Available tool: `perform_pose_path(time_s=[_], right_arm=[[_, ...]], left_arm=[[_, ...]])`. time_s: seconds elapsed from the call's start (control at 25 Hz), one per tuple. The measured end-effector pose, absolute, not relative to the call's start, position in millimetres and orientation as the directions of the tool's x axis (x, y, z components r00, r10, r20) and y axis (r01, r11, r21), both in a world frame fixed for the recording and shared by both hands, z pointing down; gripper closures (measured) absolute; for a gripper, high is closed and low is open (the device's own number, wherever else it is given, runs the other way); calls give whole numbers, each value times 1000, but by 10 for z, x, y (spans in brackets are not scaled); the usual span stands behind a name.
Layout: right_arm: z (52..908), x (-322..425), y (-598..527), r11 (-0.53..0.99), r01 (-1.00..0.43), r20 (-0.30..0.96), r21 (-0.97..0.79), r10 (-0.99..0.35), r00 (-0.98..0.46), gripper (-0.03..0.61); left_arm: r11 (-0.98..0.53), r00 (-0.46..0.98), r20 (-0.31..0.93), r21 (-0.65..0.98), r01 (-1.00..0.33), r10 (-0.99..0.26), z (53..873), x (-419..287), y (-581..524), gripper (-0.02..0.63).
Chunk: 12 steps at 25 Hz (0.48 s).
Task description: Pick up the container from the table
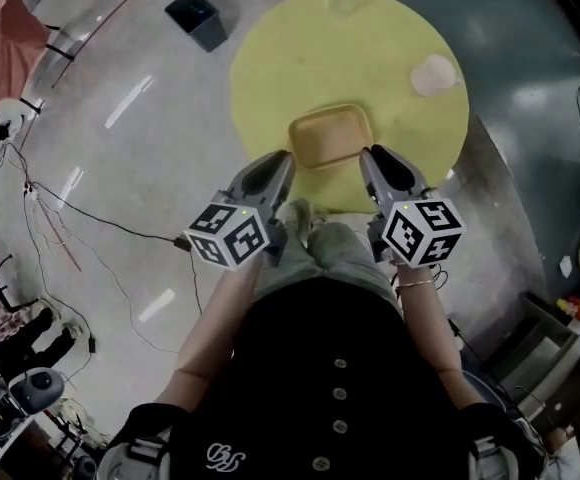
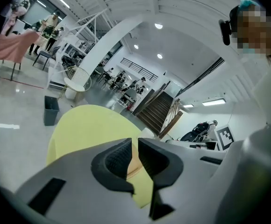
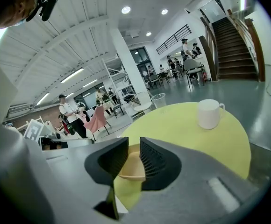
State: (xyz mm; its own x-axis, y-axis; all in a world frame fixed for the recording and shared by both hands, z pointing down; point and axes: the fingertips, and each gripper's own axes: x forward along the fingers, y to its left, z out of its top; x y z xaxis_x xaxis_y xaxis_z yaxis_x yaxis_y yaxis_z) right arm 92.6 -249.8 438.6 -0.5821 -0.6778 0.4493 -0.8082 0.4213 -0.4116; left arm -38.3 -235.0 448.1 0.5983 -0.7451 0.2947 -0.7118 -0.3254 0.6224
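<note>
approach phase — left gripper (image 1: pixel 282 161) is hovering clenched, right gripper (image 1: pixel 368 156) slightly parted, both seemingly off the container (image 1: pixel 330 136). next: opening wider onto its rim.

Big open hall. Grey glossy floor (image 1: pixel 90 138), streaks of reflected light on it. Round yellow table (image 1: pixel 400 38) mid-frame in the head view, with a dark bin (image 1: pixel 197 18) on the floor off its far-left edge. Loose cables (image 1: pixel 110 226) trail over the floor at left. Chair draped in pink cloth (image 2: pixel 14 46) far left. White ribbed ceiling (image 2: pixel 126 3) with recessed round lights (image 3: pixel 126 10) and strip lights (image 2: pixel 214 102). White column (image 3: pixel 126 64) at centre. Wooden staircase (image 3: pixel 236 41) with handrail at the right of the right gripper view, balcony railing (image 3: pixel 175 37) beside it. People at seats (image 3: pixel 191 55) far back.
</note>
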Motion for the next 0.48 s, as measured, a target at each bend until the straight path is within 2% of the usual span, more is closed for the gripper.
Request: perform_pose_path(time_s=[0.48], right_arm=[[4834, 1031, -2609, 375, -812, 524, -448, -626, -578, 454]], left_arm=[[-211, 608, 415, 682, -701, -677, 5089, -287, -2279, 569]])
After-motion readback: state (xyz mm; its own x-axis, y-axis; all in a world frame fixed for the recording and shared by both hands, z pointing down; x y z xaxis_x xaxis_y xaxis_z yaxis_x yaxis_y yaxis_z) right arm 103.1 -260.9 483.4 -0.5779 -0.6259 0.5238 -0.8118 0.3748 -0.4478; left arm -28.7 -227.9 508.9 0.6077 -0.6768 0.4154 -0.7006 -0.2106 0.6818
